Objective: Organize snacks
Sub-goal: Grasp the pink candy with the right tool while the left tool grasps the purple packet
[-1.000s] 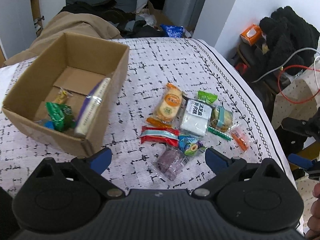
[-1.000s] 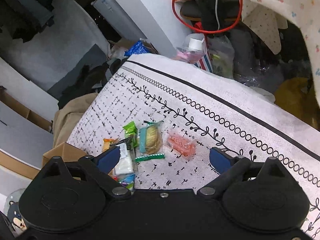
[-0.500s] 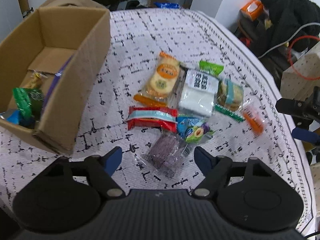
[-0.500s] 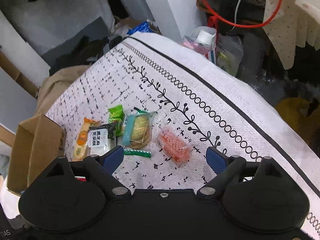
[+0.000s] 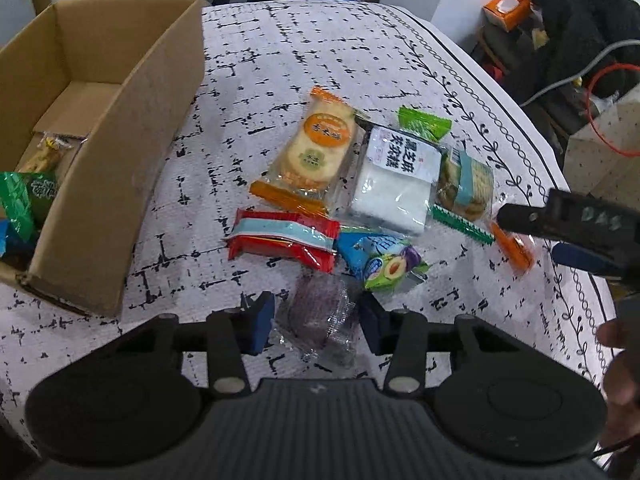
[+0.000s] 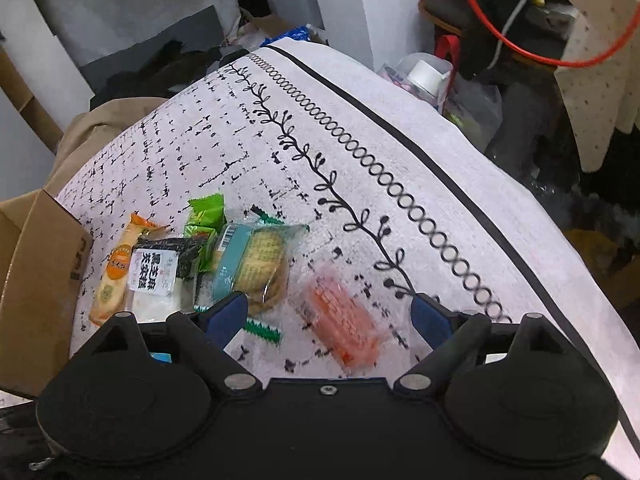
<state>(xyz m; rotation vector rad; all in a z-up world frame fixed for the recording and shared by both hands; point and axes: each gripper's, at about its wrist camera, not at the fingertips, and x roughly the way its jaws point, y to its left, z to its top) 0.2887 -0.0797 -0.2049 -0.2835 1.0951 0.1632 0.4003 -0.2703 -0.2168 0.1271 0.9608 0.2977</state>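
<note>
The left hand-held gripper (image 5: 318, 314) is down low over the tabletop (image 5: 304, 44) with its blue pads on either side of a clear packet with something purple inside (image 5: 320, 320). The pads look right at the wrapper's edges, but honestly I can't tell if they're actually pinching it or just framing it. The packet itself is flat on the patterned cloth, nearest the camera of the whole snack pile.

Just beyond it sit a red wrapper with a pale blue stripe (image 5: 284, 240) and a blue pack with a fruit picture (image 5: 380, 260), touching each other. Behind those: an orange-trimmed round cracker pack (image 5: 312, 156), a white cake with black lettering (image 5: 396, 184), a teal-banded biscuit pack (image 5: 464, 188) and a small green packet (image 5: 424, 124), all bunched up and overlapping.

The cardboard box (image 5: 132, 120) is off to the left, open on top, with a green packet (image 5: 28, 200) and a yellowish one (image 5: 44, 152) already inside.

The right hand-held gripper (image 6: 332, 314) has its jaws spread wide, nothing in them, hovering around an orange snack in clear wrap (image 6: 344, 320) that lies a bit apart from the pile on the right side. That one's blurry in this view.
</note>
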